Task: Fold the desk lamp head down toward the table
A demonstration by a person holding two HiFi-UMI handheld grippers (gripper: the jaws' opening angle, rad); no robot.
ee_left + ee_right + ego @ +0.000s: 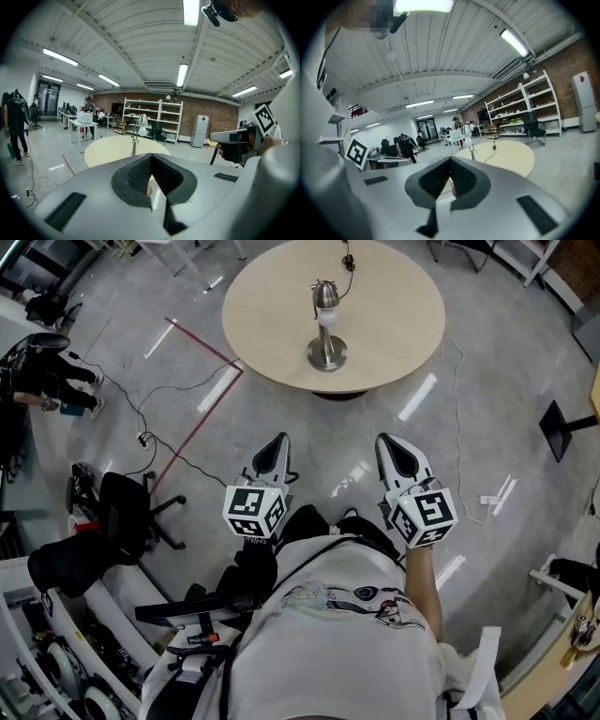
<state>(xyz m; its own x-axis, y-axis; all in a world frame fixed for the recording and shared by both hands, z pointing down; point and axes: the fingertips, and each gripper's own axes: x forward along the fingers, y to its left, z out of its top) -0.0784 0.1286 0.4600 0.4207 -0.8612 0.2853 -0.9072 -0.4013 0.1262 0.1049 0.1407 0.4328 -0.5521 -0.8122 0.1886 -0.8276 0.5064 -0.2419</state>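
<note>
**Both claws shut, lamp standing out on the round table**

The desk lamp (326, 326) stands near the middle of the round table (272, 329), a little toward the near edge, with its head raised above the round metal base. Its cord (349, 261) runs from the lamp to the table's far edge. In both gripper views the lamp shows small and far beyond the jaws.

The person stands back from the table's near edge. The left gripper (276, 444) and the right gripper (395, 448) are held side by side at waist level, both pointing toward the table. Each has its jaws closed together with nothing between them. A strip of open grey floor lies between the claws and the table's near edge.

A red tape line (201, 424) crosses the floor off the table's left edge. A thin black cable (164, 390) wanders beside it toward a plug. On the right, a pale cable (458, 418) trails down the floor from the table's right edge. An office chair (127, 512) sits to the left of the person, with more dark gear crowded behind it. Further left, by the room's edge, another person (47, 381) is standing. A black floor stand (562, 427) sits well off to the right. Shelving (150, 117) lines the brick wall beyond the table's far edge.
</note>
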